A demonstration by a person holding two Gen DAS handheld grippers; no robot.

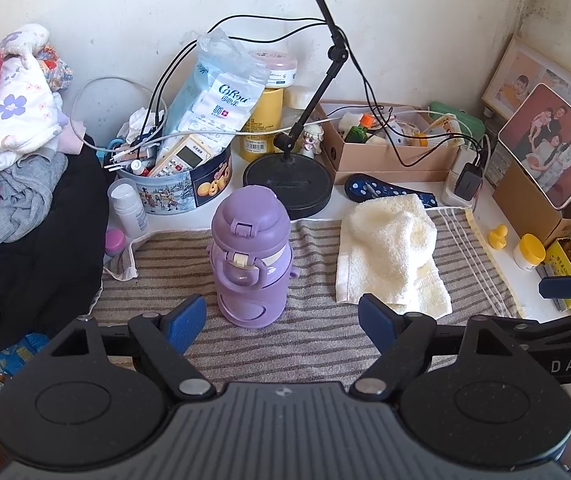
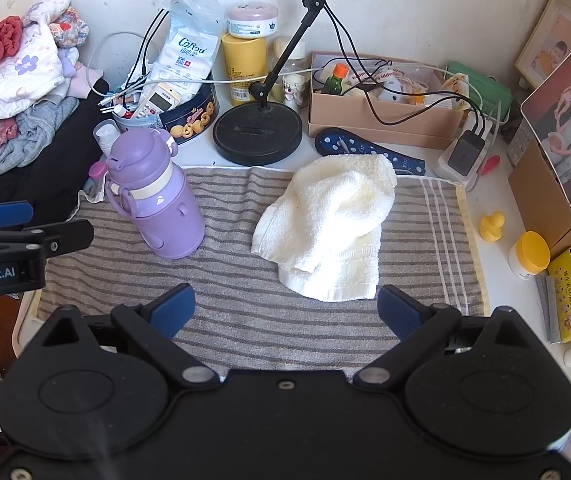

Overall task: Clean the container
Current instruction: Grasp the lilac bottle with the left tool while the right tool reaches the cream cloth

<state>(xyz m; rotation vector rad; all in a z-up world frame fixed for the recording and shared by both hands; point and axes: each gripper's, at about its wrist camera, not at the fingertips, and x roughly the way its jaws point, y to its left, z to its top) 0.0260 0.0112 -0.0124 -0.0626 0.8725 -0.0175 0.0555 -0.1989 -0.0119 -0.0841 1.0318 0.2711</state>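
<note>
On the striped mat (image 1: 305, 344), the purple bottle (image 1: 250, 256) stands upright with the cream towel (image 1: 393, 252) beside it, apart, while left gripper (image 1: 283, 322) and right gripper (image 2: 285, 308) hover nearby, fingers spread, empty.

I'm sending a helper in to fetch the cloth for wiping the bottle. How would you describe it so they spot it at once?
Find the striped grey mat covering the desk. On it, right of the purple bottle, lies a crumpled cream towel. It is the only plain, pale, fluffy cloth there, unlike the striped mat beneath.
</note>
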